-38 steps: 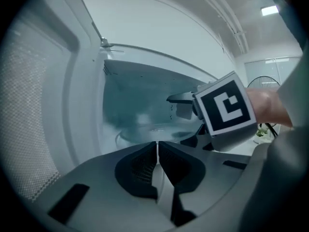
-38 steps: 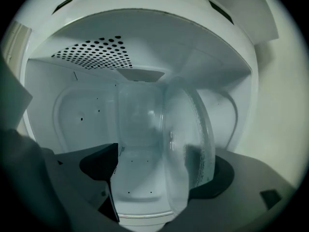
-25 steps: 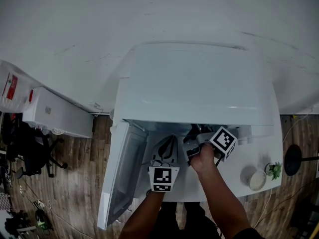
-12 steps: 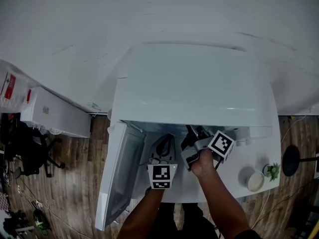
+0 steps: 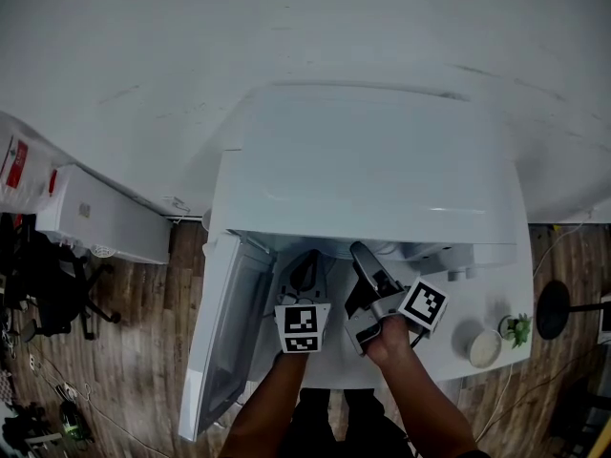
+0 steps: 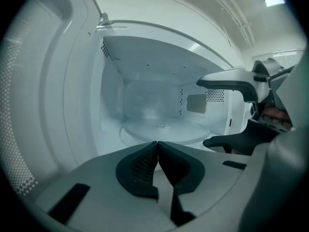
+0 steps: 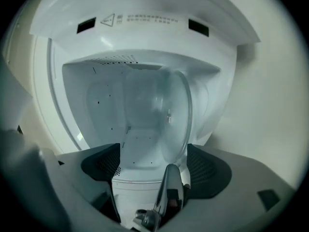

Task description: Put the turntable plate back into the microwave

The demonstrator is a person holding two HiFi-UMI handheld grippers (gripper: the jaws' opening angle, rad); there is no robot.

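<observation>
The clear glass turntable plate [image 6: 164,129] lies flat on the floor of the open white microwave [image 5: 372,160]. In the right gripper view, which is rolled sideways, the plate [image 7: 171,112] shows as an upright oval inside the cavity. My left gripper [image 5: 307,258] is shut and empty in front of the opening, pointing at the plate [image 6: 157,144]. To its right, just outside the cavity, my right gripper [image 5: 355,280] has its jaws wide and closing a little, with nothing between them [image 7: 154,168]. It also shows at the right of the left gripper view [image 6: 231,115].
The microwave door [image 5: 224,332] hangs open to the left. On the white counter [image 5: 449,351] to the right stand a small white cup [image 5: 484,348] and a little plant [image 5: 518,327]. A white unit [image 5: 105,222] and an office chair [image 5: 57,284] are at the far left.
My right gripper has drawn back out of the cavity toward me. The left gripper has crept slightly toward the opening. The plate stays on the microwave floor.
</observation>
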